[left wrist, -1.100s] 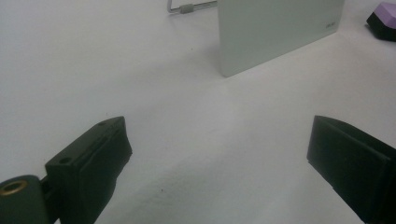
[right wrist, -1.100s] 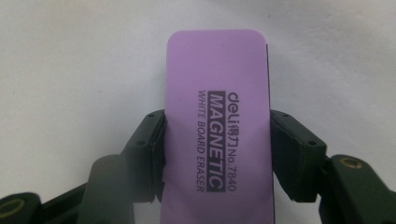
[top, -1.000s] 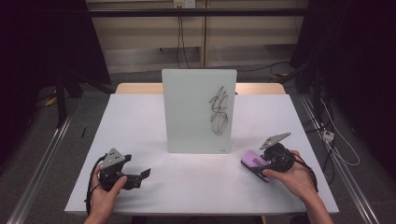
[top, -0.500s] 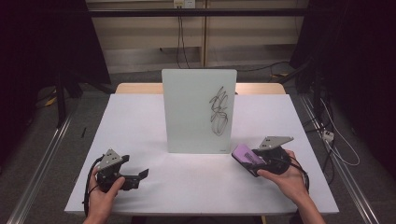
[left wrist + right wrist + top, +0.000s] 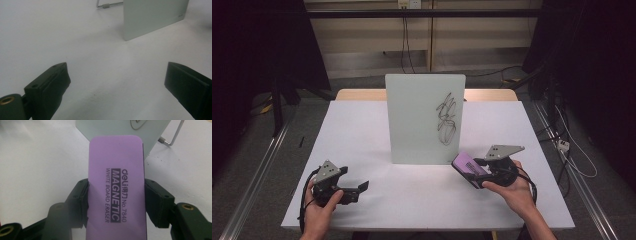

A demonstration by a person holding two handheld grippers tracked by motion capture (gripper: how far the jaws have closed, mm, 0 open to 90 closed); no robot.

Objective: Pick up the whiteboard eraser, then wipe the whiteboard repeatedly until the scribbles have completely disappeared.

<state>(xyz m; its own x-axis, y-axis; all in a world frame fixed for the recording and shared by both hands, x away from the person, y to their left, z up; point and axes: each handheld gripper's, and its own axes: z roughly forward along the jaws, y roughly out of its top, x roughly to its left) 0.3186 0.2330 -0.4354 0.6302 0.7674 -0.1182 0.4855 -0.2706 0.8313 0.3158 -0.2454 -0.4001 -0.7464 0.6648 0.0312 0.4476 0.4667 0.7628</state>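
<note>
A small whiteboard [image 5: 424,117] stands upright in the middle of the white table [image 5: 362,130], with a black scribble [image 5: 446,119] on its right half. My right gripper [image 5: 472,170] is shut on a purple whiteboard eraser [image 5: 468,168], held just off the table near the board's lower right corner. In the right gripper view the eraser [image 5: 117,187] sits squeezed between both jaws, with the board's lower edge [image 5: 120,130] just beyond it. My left gripper [image 5: 358,189] rests open at the front left of the table; its jaws stand wide apart over bare table, with the board [image 5: 152,17] farther off.
The board's wire stand [image 5: 107,4] sticks out behind it. A wooden strip [image 5: 357,94] runs along the table's far edge. Cables lie on the floor at the right [image 5: 572,150], and dark curtains hang on both sides.
My right gripper has carried the eraser left and slightly up, closer to the board's lower right corner. The left gripper has stayed put.
</note>
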